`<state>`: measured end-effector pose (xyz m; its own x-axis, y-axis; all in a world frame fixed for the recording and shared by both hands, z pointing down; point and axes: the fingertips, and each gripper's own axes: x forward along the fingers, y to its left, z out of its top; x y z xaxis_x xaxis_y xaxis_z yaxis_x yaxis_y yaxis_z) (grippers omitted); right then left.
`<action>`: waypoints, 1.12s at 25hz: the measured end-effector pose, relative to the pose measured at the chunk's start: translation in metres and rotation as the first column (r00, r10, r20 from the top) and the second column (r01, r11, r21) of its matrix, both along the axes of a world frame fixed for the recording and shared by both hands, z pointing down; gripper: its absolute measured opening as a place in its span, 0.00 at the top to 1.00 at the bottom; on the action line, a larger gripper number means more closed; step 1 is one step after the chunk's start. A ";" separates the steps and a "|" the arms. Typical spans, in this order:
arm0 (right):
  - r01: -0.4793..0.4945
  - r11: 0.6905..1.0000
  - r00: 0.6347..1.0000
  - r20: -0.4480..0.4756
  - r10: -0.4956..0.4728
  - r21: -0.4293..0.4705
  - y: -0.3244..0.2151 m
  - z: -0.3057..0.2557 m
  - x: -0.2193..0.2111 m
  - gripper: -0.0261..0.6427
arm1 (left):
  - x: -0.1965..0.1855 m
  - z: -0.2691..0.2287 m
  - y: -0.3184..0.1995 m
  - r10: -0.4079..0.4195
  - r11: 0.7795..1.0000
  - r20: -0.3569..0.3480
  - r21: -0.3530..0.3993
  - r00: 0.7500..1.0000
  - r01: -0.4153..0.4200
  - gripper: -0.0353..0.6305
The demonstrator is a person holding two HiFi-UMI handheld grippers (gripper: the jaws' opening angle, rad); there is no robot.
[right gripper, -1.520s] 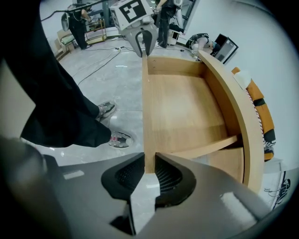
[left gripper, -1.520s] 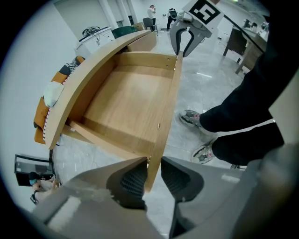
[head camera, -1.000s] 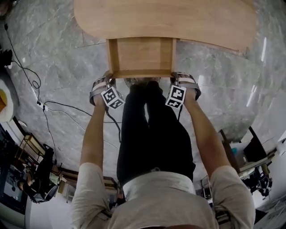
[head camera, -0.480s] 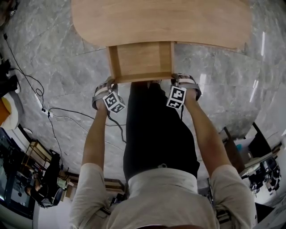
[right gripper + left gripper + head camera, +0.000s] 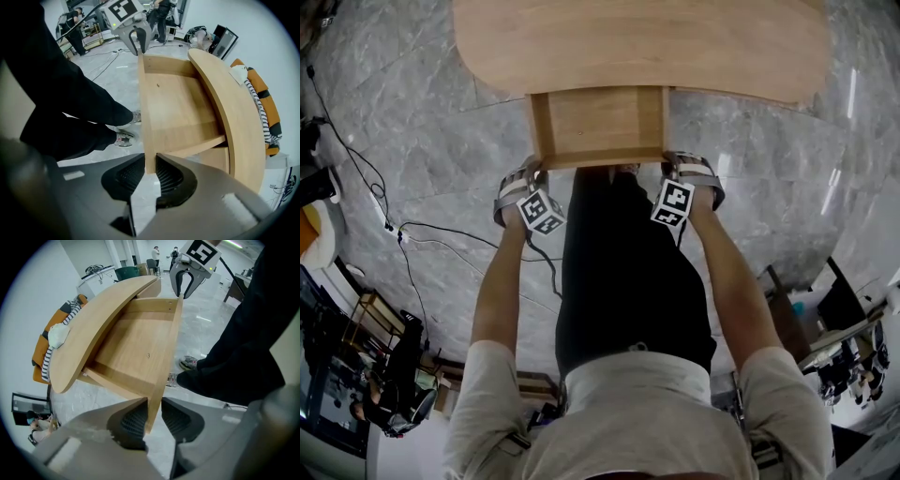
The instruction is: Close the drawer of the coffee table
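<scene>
Standing on the grey marble floor [image 5: 403,131] is one coffee table [image 5: 637,42] with a curved wooden worktop. From under its near edge one drawer [image 5: 595,117] is pulled out toward the person, its bare wood bottom marked by one small fastener dot [image 5: 148,355]. The person's black trousers [image 5: 628,281] reach up to the drawer's front panel. Two grippers point down over that panel, one at each end. The left gripper [image 5: 153,420] straddles the panel's left corner with its jaws apart: one pad lies against the wood and a gap shows at the other. The right gripper [image 5: 150,174] has the right corner between its jaws, both pads close against the wood, though these jaws have just been opening a little
</scene>
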<state>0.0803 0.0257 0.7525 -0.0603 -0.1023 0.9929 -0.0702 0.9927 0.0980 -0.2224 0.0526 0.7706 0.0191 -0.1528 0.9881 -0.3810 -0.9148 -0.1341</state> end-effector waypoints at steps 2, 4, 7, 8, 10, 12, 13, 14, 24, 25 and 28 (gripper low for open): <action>-0.005 1.000 1.000 -0.001 0.005 0.006 -0.002 -0.001 -0.001 0.84 | -0.001 -0.002 -0.005 0.000 1.000 0.001 0.020 1.000 0.000 0.76; -0.003 1.000 1.000 -0.002 0.003 0.008 -0.004 -0.001 -0.001 0.84 | -0.001 -0.003 -0.008 0.002 1.000 -0.003 0.029 1.000 -0.002 0.76; -0.002 1.000 1.000 -0.006 0.002 0.009 -0.005 0.000 0.000 0.84 | 0.002 -0.002 -0.008 0.000 1.000 -0.005 0.030 1.000 0.000 0.76; -0.003 1.000 1.000 -0.007 0.003 0.009 -0.004 0.000 0.000 0.84 | 0.002 -0.002 -0.007 -0.003 1.000 -0.003 0.030 1.000 0.003 0.76; -0.006 1.000 1.000 -0.006 0.006 0.009 -0.004 0.000 0.000 0.84 | 0.001 -0.003 -0.008 -0.005 0.999 0.000 0.036 1.000 0.005 0.76; -0.008 1.000 1.000 -0.004 0.008 0.007 -0.003 0.000 0.000 0.84 | 0.002 -0.007 -0.012 -0.003 0.999 0.002 0.048 1.000 0.003 0.76; -0.008 1.000 1.000 -0.004 0.008 0.007 -0.003 0.000 0.000 0.84 | 0.002 -0.008 -0.014 -0.003 0.999 0.002 0.051 1.000 0.003 0.76; -0.007 1.000 1.000 -0.006 0.007 0.007 -0.004 0.000 0.000 0.84 | 0.002 -0.008 -0.015 -0.004 0.999 0.002 0.054 1.000 0.004 0.76; -0.013 1.000 1.000 -0.009 0.013 0.026 -0.022 -0.003 -0.001 0.84 | -0.001 -0.007 -0.028 -0.019 0.998 0.006 0.063 1.000 0.019 0.76; -0.015 1.000 1.000 -0.010 0.015 0.027 -0.024 -0.003 0.000 0.84 | 0.000 -0.007 -0.028 -0.021 0.998 0.006 0.062 1.000 0.021 0.76; -0.018 0.999 1.000 -0.008 0.019 0.028 -0.027 -0.004 0.000 0.84 | 0.000 -0.007 -0.031 -0.024 0.998 0.009 0.060 1.000 0.024 0.76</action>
